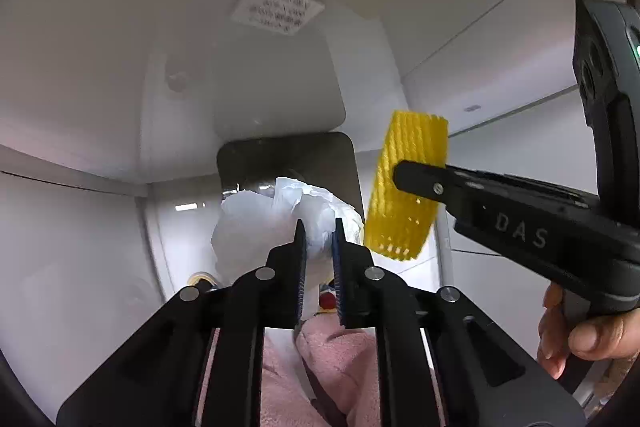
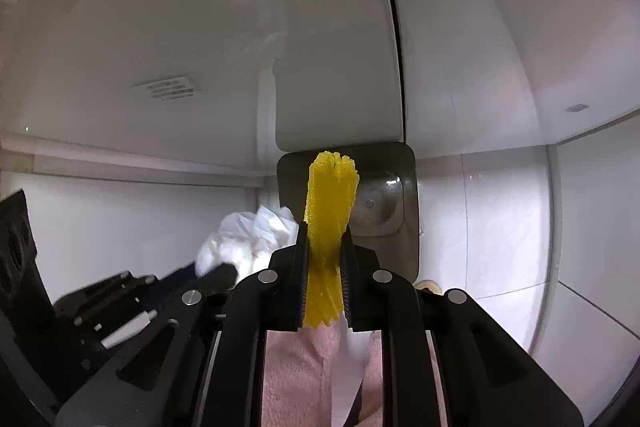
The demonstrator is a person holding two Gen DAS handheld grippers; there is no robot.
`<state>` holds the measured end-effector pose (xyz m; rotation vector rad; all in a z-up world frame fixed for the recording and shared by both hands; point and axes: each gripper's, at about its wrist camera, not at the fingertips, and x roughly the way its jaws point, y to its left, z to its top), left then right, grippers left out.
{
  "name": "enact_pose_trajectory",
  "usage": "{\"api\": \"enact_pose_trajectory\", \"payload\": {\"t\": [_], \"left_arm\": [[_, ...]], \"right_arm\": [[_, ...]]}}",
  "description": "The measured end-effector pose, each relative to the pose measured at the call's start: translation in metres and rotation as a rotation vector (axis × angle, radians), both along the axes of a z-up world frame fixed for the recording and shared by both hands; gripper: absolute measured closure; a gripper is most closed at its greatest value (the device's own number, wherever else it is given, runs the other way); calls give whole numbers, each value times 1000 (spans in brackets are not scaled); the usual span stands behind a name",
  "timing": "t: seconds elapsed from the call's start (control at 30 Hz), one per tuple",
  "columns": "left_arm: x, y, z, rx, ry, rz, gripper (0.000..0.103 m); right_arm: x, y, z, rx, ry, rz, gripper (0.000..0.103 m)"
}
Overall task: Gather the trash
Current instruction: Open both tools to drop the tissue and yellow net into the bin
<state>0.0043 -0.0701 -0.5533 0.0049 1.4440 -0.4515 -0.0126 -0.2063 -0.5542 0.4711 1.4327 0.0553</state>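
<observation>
My left gripper (image 1: 318,239) is shut on a crumpled white wad of paper (image 1: 272,219), which bulges out to the left of its fingers. To its right, my right gripper (image 1: 402,179) pinches a yellow foam net sleeve (image 1: 408,187). In the right wrist view the same right gripper (image 2: 324,239) is shut on the yellow net (image 2: 330,203), which sticks up past the fingertips. The left gripper (image 2: 222,273) with the white wad (image 2: 248,239) shows at the lower left. Both items hang in front of a bin's dark metal opening (image 1: 256,163) (image 2: 384,203).
A white lid panel (image 1: 276,87) stands above the opening, with a printed label (image 1: 278,7) higher up. White glossy walls surround the bin. Pink fleecy fabric (image 1: 340,359) (image 2: 296,367) lies below the grippers. A hand (image 1: 588,335) grips the right tool's handle.
</observation>
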Motion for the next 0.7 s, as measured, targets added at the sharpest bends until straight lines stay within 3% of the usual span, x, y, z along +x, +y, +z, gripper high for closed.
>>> {"api": "enact_pose_trajectory", "payload": {"t": [0.07, 0.13, 0.27, 0.43, 0.57, 0.63, 0.7], "left_arm": [[0, 4, -7, -1, 4, 2, 88], [1, 6, -8, -5, 6, 3, 84], [-2, 10, 0, -5, -9, 9, 75], [-4, 9, 16, 8, -37, 11, 59], [-12, 15, 52, 13, -80, 12, 49], [-17, 18, 72, 11, -108, 8, 40], [-22, 25, 94, 9, -140, 9, 32]], "right_arm": [[2, 1, -3, 9, 11, -16, 81], [2, -2, -3, 14, 17, -28, 69], [18, 1, 6, -4, 7, -27, 68], [23, 6, 29, -29, -8, -26, 53], [18, 2, 61, -63, -53, -28, 40], [13, -1, 79, -98, -80, -28, 26], [3, -3, 109, -131, -121, -23, 19]]}}
